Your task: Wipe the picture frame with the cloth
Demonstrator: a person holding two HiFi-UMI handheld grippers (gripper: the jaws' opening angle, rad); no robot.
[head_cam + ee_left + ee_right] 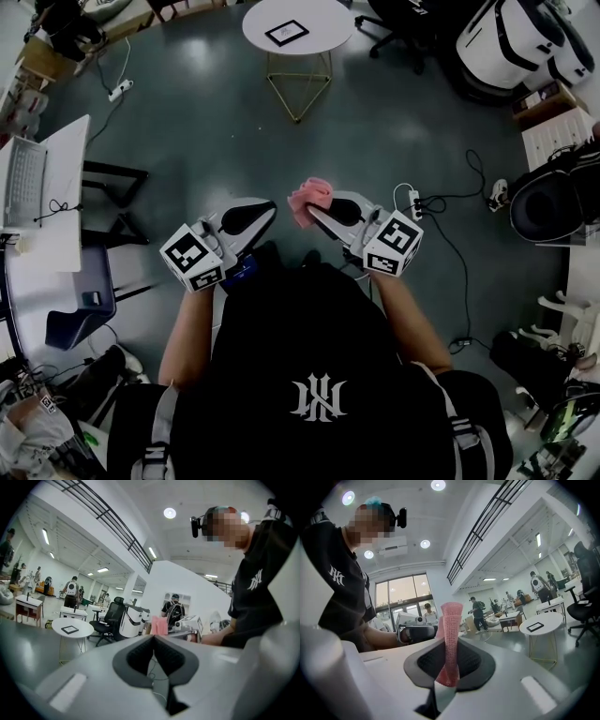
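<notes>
The picture frame [286, 33] lies flat on the round table [328, 17], well apart from the person, whose right gripper [311, 216] is clamped on the pink cloth [310, 197], likely ready for wiping, while the left gripper [270, 210] is closed on nothing.

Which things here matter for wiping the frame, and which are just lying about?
For the job:
- pink cloth, clamped in the right gripper
- picture frame, lying on the round white table
- left gripper, shut with nothing in it

Lying about:
- laptop
- power strip
- office chair
</notes>
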